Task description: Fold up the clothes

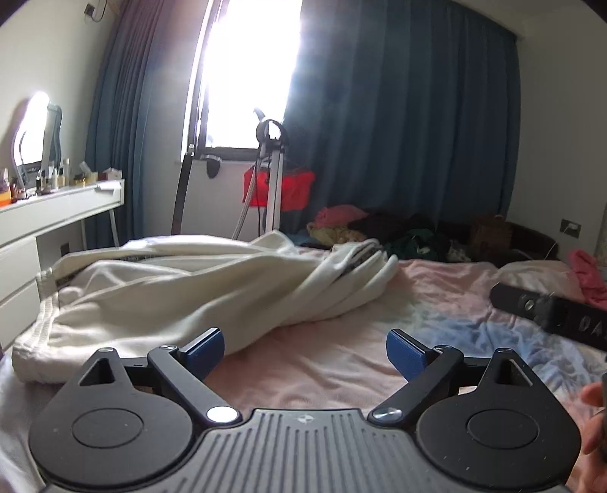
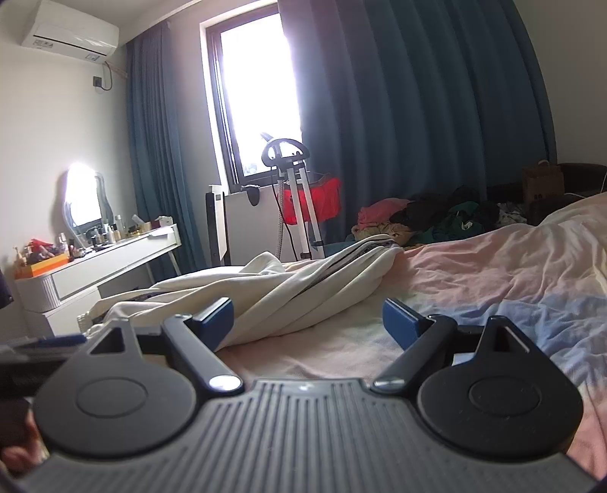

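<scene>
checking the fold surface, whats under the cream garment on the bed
The cream garment lies bunched on the pink bedsheet, which shows all around it. Anything beneath its folds is covered.

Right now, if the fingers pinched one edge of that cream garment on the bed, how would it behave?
The cream garment would probably drape limply: it lies in soft twisted folds. It looks thick, so likely weighty. Its bunched length would probably drag across the pink bedsheet.

Ahead of the gripper we saw blue curtains (image 2: pixel 417 113) flanking a glaring window (image 2: pixel 254 98); off to its left stood a white dressing table (image 2: pixel 114 261), an air conditioner (image 2: pixel 70 32) mounted high above.
</scene>
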Motion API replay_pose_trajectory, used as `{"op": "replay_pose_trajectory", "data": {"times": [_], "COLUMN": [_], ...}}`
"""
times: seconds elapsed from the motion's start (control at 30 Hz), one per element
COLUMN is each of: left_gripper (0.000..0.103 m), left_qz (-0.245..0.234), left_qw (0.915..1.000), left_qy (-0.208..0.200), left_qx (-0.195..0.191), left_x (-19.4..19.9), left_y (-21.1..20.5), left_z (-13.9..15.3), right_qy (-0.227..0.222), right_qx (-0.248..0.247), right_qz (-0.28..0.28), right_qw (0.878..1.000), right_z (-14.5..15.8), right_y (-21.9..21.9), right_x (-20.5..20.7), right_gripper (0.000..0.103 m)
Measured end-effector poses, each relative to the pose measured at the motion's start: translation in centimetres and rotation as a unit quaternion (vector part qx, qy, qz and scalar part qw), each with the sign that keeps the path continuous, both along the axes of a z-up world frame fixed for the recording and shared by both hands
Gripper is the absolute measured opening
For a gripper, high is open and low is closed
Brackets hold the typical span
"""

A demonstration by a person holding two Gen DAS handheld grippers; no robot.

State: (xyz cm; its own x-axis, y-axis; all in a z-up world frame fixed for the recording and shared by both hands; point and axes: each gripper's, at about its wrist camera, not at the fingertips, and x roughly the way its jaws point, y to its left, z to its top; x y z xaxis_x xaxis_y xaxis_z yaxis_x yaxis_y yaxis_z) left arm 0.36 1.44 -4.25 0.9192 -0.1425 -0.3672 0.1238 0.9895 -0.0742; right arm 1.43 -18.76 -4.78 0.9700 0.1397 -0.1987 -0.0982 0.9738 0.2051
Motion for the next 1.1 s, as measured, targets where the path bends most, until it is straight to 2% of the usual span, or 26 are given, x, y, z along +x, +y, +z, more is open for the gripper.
{"op": "replay_pose_trajectory", "data": {"times": [0.1,0.27,0.4,0.43,0.57,0.7,0.83,0.97,1.1], "left_gripper": [0.094,0.094,0.094,0.094,0.094,0.088,0.088,0.088,0.088], "left_qz": [0.005,0.006,-0.004,-0.006,0.000,0.015,0.018,0.056,0.064], "left_qw": [0.9998,0.9989,0.9937,0.9925,0.9933,0.9903,0.9910,0.9894,0.9915], "left_qy": [0.018,0.033,0.071,0.078,0.093,0.105,0.107,0.113,0.099], "left_qx": [0.002,0.033,0.087,0.094,0.069,0.090,0.078,0.071,0.056], "left_x": [0.7,2.5,6.7,8.0,14.6,22.0,29.0,35.8,41.0], "left_y": [0.0,-0.7,-2.1,-2.4,-2.8,-5.0,-7.5,-10.3,-12.4], "left_z": [-1.3,-3.1,-4.1,-4.4,-4.9,-4.9,-5.0,-5.8,-5.8], "right_qy": [0.012,0.023,0.022,0.020,0.020,0.045,0.080,0.119,0.124], "right_qx": [0.003,-0.005,-0.013,-0.009,0.005,0.026,0.023,0.032,-0.003], "right_qz": [-0.008,-0.015,-0.022,-0.023,-0.029,-0.037,-0.044,-0.052,-0.067], "right_qw": [1.000,1.000,0.999,0.999,0.999,0.998,0.996,0.991,0.990], "right_z": [0.0,0.5,1.4,1.7,2.0,0.9,-1.4,-4.2,-6.6], "right_y": [0.0,-0.1,-0.5,-0.8,-2.1,-3.7,-4.8,-6.1,-6.8], "right_x": [-0.2,-0.7,-0.9,-1.0,-0.9,0.3,2.5,5.4,6.7], "right_gripper": [0.087,0.087,0.087,0.087,0.087,0.087,0.087,0.087,0.087]}}
